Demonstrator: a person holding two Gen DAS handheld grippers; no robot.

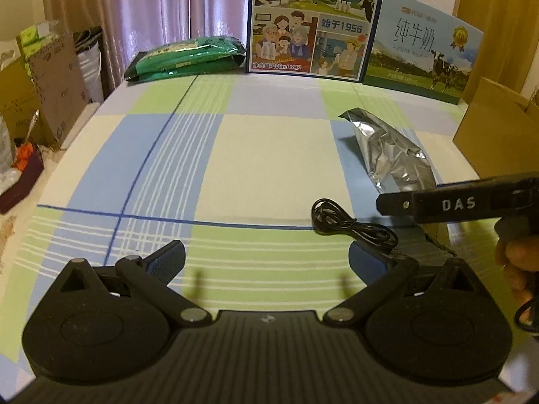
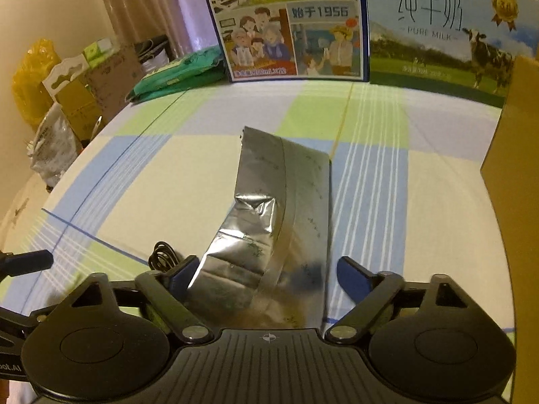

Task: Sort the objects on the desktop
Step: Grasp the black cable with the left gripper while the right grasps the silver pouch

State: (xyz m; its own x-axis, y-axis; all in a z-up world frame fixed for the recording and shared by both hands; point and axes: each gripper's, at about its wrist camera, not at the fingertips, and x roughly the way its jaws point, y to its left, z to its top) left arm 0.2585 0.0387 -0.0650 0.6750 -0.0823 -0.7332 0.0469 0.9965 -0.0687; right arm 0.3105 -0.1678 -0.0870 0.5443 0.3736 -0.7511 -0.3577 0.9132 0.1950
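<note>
On a checked blue, green and cream tabletop (image 1: 269, 155), the left gripper (image 1: 266, 262) hovers low with its fingers (image 1: 170, 257) spread wide apart over bare cloth, nothing between them. Just beside its right finger lies a coiled black cable (image 1: 350, 224), loops toward the far side, its plug end running near and right under that finger. Right of the cable, a crumpled silver foil pouch (image 2: 279, 222) lies with its long axis running near to far, its far end angled slightly left; its near end sits between the wide-open fingers (image 2: 353, 277) of the right gripper (image 2: 266, 277), closer to the left one, neither clearly touching it. A green packet (image 1: 188, 57) and two milk cartons (image 1: 313, 23) line the far edge; a cardboard box (image 2: 515, 168) stands at right.
</note>
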